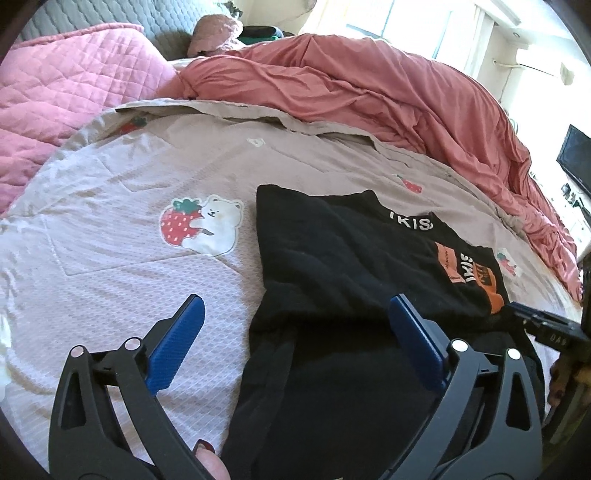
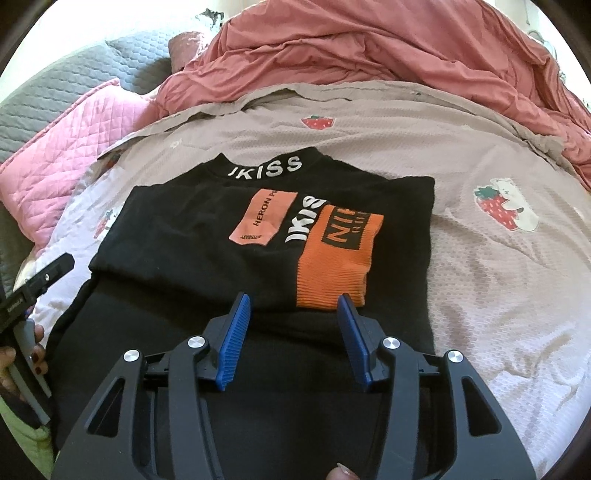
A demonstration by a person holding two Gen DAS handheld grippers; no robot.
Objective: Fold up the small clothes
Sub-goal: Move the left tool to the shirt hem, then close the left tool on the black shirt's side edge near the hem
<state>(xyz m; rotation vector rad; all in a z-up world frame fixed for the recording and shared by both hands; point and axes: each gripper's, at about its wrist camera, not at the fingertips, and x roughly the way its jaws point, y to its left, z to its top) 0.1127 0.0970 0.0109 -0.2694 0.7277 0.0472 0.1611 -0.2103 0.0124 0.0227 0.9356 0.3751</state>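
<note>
Black top (image 2: pixel 192 236) lies flat on the beige sheet (image 2: pixel 480 280), collar toward the far side with white "JKISS" lettering across it. Sleeves look folded in over the chest: an orange cuff (image 2: pixel 332 266) sits on the front, just beside a salmon patch (image 2: pixel 264 218) reading "HERON" (rest of the text too small or cut off). A horizontal crease runs across the lower body, and the hem end reaches toward the cameras, passing under both grippers.

Left gripper (image 1: pixel 297 315): jaws spread wide, nothing between them. Its right finger is over the top's near-left part, its left finger over bare sheet. Cannot tell whether either finger touches fabric.

Right gripper (image 2: pixel 293 314): jaws apart, empty, tips just short of the cuff's lower edge and above the top's lower half (contact with cloth not clear from this angle).

Left view shows the top's left edge straight and its far-left corner squared off. A bear-and-strawberry print (image 1: pixel 201 225) sits on the sheet just left of the top, apart from it. More strawberry prints are scattered on the sheet.

Behind: rumpled red duvet (image 2: pixel 369 40) along the far side, pink quilted pillow (image 1: pixel 62 88) at far left, grey quilted headboard (image 1: pixel 92 14) beyond it. Bright window (image 1: pixel 406 22) top right in the left view.
</note>
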